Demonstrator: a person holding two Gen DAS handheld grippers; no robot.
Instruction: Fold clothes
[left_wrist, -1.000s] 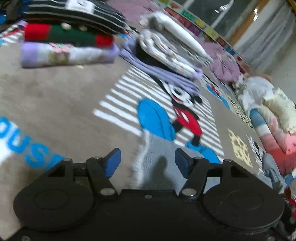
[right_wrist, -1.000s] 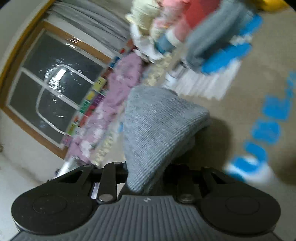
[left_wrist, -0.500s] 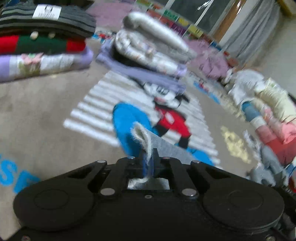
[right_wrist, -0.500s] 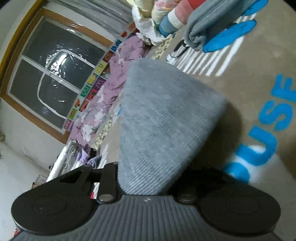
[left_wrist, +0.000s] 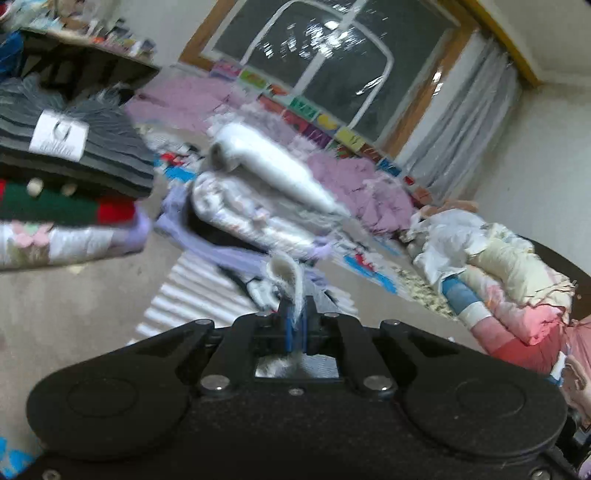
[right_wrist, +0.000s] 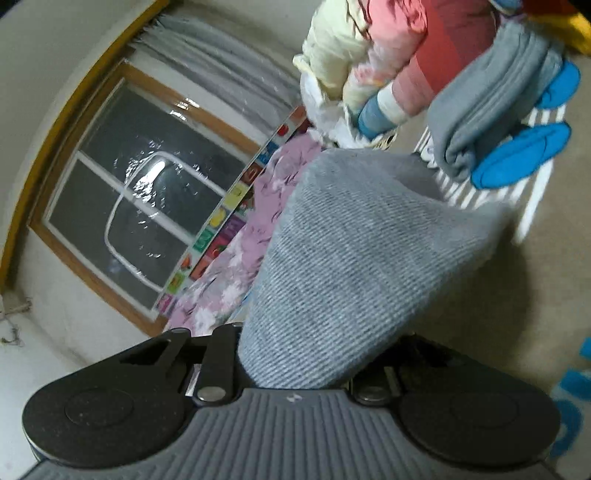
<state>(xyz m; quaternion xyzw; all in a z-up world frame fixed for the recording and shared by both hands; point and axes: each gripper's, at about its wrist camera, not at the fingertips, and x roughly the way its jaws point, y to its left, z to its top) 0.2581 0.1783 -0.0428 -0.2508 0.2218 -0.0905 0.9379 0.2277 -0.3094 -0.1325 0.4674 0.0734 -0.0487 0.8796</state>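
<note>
Grey knit garment (right_wrist: 354, 266) was the piece in hand, and it hung between my two tongs, lifted off the carpet (left_wrist: 74, 295). In the left wrist view my left tongs (left_wrist: 295, 330) were closed hard on a thin edge of it, the blue pads pressed together with a tuft of pale grey fabric (left_wrist: 286, 275) standing up just past the tips. In the right wrist view my right tongs (right_wrist: 306, 369) had a much thicker bunch: the cloth welled out over the front of the tool and hid the fingertips, so I judged them clamped on it from the way the fabric was held up and draped forward, though I could not see the pads meet. The bulk of the garment therefore lay on the right side, sagging ahead of and below that tool, while the left held only a corner. I took its long axis to run from one tool to the other, not yet pulled taut. Folded stacks (left_wrist: 66, 192) sat ahead and to the left of the left tool, well apart from it, and a loose heap of clothes (right_wrist: 406, 62) lay beyond the right one. I judged that spreading the two tools apart would straighten the piece before laying it down to fold.
</note>
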